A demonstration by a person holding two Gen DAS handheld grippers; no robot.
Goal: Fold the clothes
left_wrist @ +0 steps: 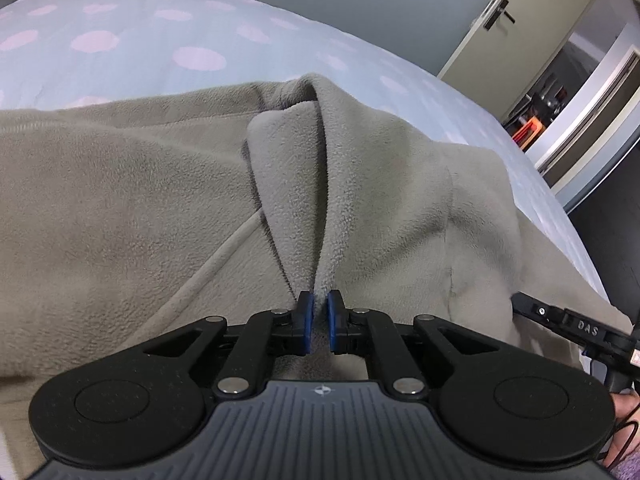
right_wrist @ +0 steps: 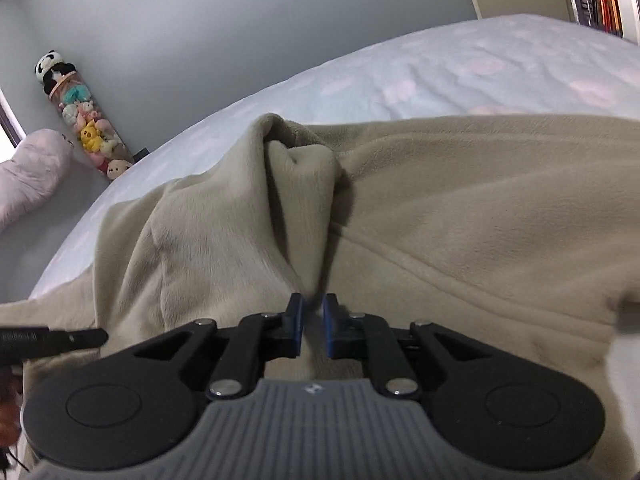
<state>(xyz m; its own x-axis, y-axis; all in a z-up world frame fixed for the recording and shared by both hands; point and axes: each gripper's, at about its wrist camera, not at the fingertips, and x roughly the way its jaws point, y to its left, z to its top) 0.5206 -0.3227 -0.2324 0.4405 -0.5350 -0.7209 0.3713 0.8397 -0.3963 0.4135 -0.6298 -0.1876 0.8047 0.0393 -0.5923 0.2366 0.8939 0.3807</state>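
Both grippers, left gripper (left_wrist: 318,308) and right gripper (right_wrist: 314,310), pinched raised ridges of the beige fleece garment (left_wrist: 140,200) on the spotted bedspread (left_wrist: 120,40).

The fleece garment (left_wrist: 140,184) is plain beige-grey. The bed (left_wrist: 120,40) under it wears a pale blue cover with soft pink blotches. Both the left tool (left_wrist: 318,322) and right tool (right_wrist: 314,326) are black with blue pads (left_wrist: 306,320).

Left tongs (left_wrist: 319,308) and right tongs (right_wrist: 314,308) look alike: black linkage arms, silver pivot screws, blue pads, round black discs beside a ribbed grey body with a small white emblem. Another black bar reads "DAS".
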